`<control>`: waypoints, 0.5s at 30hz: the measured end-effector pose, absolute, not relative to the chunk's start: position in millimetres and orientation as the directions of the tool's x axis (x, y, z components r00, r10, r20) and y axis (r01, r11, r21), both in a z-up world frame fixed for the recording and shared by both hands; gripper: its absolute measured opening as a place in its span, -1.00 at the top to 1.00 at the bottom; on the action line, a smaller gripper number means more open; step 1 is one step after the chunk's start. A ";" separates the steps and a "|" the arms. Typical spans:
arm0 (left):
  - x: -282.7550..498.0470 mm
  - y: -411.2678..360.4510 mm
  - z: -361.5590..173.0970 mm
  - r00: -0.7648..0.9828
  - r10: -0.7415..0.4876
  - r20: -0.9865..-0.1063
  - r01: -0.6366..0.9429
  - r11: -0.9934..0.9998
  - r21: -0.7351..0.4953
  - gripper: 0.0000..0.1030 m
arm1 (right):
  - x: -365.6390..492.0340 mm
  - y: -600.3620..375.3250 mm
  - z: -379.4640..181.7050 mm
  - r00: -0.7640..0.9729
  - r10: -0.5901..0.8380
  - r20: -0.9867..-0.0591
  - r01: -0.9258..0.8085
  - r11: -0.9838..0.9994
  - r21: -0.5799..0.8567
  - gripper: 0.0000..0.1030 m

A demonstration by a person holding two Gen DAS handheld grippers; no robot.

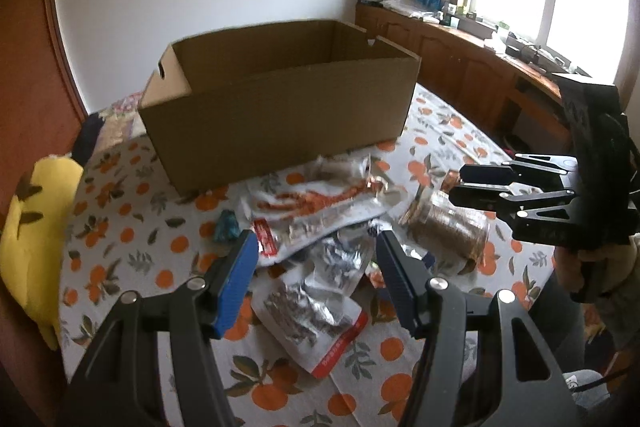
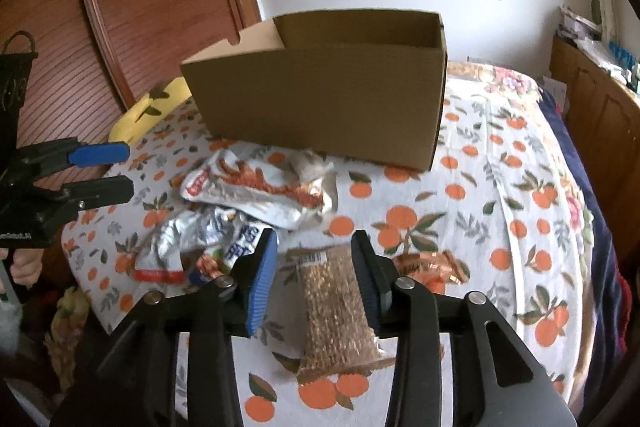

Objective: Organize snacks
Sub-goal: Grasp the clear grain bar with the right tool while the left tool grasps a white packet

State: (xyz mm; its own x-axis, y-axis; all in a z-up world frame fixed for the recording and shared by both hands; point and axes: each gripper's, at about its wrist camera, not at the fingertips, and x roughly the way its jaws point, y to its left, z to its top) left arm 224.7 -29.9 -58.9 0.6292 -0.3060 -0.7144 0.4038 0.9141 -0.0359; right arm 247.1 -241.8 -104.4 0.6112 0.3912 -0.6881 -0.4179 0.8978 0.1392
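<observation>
An open, empty-looking cardboard box (image 1: 280, 107) (image 2: 320, 107) stands on the orange-print sheet (image 1: 120, 227) (image 2: 500, 207). Snack packets lie heaped in front of it: a white packet of red sticks (image 1: 320, 207) (image 2: 256, 187), crumpled silver packets (image 1: 340, 263) (image 2: 188, 231), a red-edged packet (image 1: 316, 323) and a small teal piece (image 1: 226, 227). My left gripper (image 1: 316, 243) (image 2: 130, 170) hangs open over the silver packets. A clear bag of brown snacks (image 1: 444, 227) (image 2: 336, 303) lies under my right gripper (image 2: 315, 239) (image 1: 456, 183), framed by its open jaws; the pads are not pressing it. An orange foil packet (image 2: 432, 263) lies just right of it.
A yellow plush cushion (image 1: 32, 227) (image 2: 152, 107) sits at the bed's left edge. Behind it stands a wooden panel (image 2: 140, 7). A cluttered wooden cabinet (image 1: 460, 67) runs under the bright window on the right. A person's hand (image 1: 592, 259) holds the right gripper.
</observation>
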 end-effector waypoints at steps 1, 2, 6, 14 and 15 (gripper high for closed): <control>224.3 -29.2 -64.7 0.628 -0.297 -0.719 0.393 0.919 -0.036 -0.19 | 246.8 -242.1 -108.2 0.609 0.387 -0.692 -0.418 0.898 0.134 0.09; 224.3 -28.1 -69.8 0.626 -0.291 -0.724 0.385 0.922 -0.038 -0.19 | 246.6 -242.2 -110.8 0.609 0.383 -0.695 -0.418 0.899 0.129 -0.02; 226.0 -25.4 -95.1 0.596 -0.259 -0.760 0.340 0.939 -0.053 -0.19 | 246.9 -241.9 -123.2 0.600 0.366 -0.711 -0.419 0.901 0.110 -0.12; 226.2 -20.7 -130.3 0.539 -0.247 -0.806 0.268 0.957 -0.114 -0.20 | 250.1 -238.6 -144.5 0.581 0.335 -0.742 -0.446 0.893 0.055 -0.12; 224.6 -19.8 -131.1 0.544 -0.250 -0.801 0.261 0.958 -0.122 -0.21 | 250.8 -238.5 -147.3 0.579 0.333 -0.745 -0.448 0.893 0.051 -0.12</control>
